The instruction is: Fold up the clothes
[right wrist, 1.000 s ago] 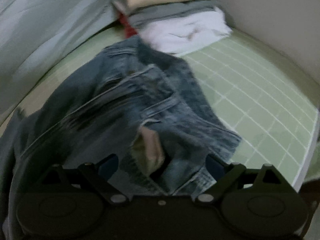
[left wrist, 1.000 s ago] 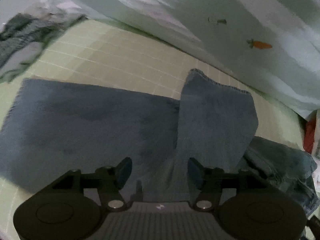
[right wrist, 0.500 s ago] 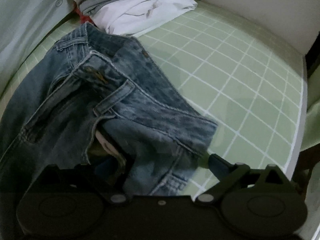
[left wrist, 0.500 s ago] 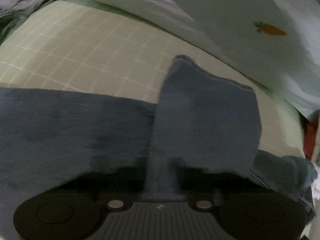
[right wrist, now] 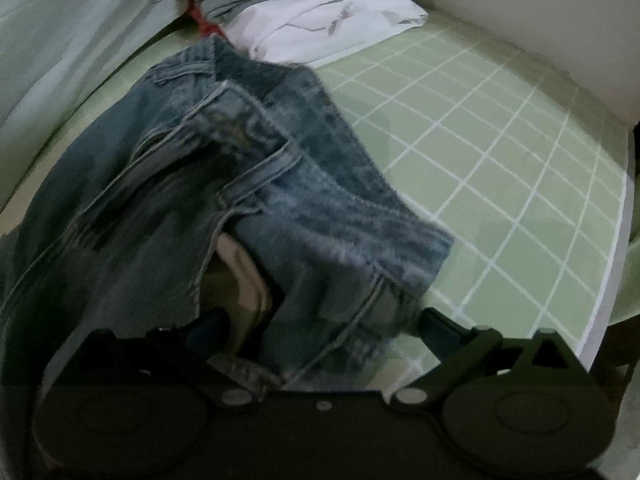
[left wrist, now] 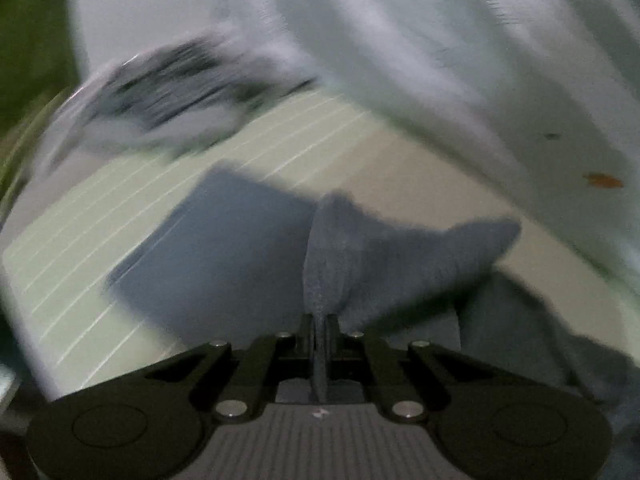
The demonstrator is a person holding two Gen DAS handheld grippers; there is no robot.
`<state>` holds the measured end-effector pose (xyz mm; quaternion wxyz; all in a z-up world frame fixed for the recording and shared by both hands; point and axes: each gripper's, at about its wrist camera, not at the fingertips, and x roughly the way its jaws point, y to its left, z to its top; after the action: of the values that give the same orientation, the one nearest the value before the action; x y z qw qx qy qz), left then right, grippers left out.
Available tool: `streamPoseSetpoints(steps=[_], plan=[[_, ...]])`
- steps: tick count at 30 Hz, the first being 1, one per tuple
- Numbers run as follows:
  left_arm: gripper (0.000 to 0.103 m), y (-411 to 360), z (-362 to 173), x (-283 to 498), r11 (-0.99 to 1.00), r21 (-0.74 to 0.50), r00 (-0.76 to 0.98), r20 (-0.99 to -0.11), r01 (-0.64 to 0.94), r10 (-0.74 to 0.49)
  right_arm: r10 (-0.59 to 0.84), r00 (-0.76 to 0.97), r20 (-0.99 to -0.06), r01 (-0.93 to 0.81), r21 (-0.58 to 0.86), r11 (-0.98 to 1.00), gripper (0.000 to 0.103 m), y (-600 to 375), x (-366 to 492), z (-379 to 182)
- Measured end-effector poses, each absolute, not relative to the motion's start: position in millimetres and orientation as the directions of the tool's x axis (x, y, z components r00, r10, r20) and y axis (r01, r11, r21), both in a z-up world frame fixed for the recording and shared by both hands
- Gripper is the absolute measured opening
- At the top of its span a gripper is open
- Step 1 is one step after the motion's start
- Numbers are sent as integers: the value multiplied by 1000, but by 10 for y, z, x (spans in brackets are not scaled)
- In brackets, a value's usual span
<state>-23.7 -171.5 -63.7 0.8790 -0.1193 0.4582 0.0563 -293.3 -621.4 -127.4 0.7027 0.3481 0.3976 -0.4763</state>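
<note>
While its jaws stand pinched together on a fold of blue-grey cloth, the left gripper (left wrist: 320, 322) holds the jeans leg (left wrist: 352, 256) raised off the green checked bed sheet (left wrist: 100, 224); the fabric rises straight ahead of the jaws and fans away to their right, while a flat stretch of the same cloth lies on the sheet ahead and to their left. A pale quilt with small carrot prints (left wrist: 440, 60) fills the view beyond the jaws, badly blurred. The right gripper (right wrist: 320, 324) has its jaws spread wide, having just finished opening; the crumpled waist of the jeans (right wrist: 248, 184) lies between and ahead of them, with neither pad visibly pressing the denim. Beyond the jaws, a stack of folded clothes (right wrist: 320, 16) sits against the wall.
</note>
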Motion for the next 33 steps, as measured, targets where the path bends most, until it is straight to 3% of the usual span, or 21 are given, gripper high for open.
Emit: streamPoseSetpoints(steps=[4,6,8,10,11,15,21,24,26,29,30,31,33], plan=[[11,-1394,-784,-431,930,-215,527,-850,-296,-29,-390,237,-890,945,118,305,102,-6122,-2944,-1262],[25,-1316,-837,-427,927,-226,513,-857,-298,-44,-390,235,-890,948,121,295,102,-6066,-2943,-1242],[51,-1251,-890,-395,930,-242,503,-861,-277,-74,-397,231,-889,952,122,279,102,-5999,-2942,-1217],[63,-1245,-957,-334,933,-252,494,-864,-257,-98,-407,223,-886,959,123,257,102,-5914,-2928,-1192],[64,-1256,-992,-316,935,-260,489,-865,-240,-115,-413,220,-884,962,125,245,102,-5869,-2919,-1181],[64,-1301,-1130,-87,940,-281,421,-889,-193,-180,-385,262,-885,958,190,215,102,-5665,-2898,-1132],[66,-1410,-1236,175,962,-231,388,-908,-148,-158,-311,337,-889,919,238,314,102,-5360,-2679,-1163],[46,-1429,-1232,292,971,-191,391,-912,-141,-123,-308,322,-895,915,210,345,100,-5274,-2528,-1206],[29,-1356,-1239,376,963,-218,394,-908,-158,-141,-330,325,-886,915,208,345,93,-5266,-2462,-1184],[19,-1252,-1257,545,943,-277,389,-902,-186,-188,-364,332,-870,923,220,316,79,-5349,-2373,-1150],[18,-1260,-1258,613,943,-279,392,-900,-181,-191,-374,333,-865,925,224,305,68,-5377,-2337,-1142],[17,-1280,-1257,684,945,-277,396,-898,-172,-191,-378,343,-860,923,232,308,50,-5406,-2282,-1138],[16,-1346,-1253,896,952,-266,409,-894,-152,-184,-380,365,-850,912,244,329,33,-5470,-2129,-1137]])
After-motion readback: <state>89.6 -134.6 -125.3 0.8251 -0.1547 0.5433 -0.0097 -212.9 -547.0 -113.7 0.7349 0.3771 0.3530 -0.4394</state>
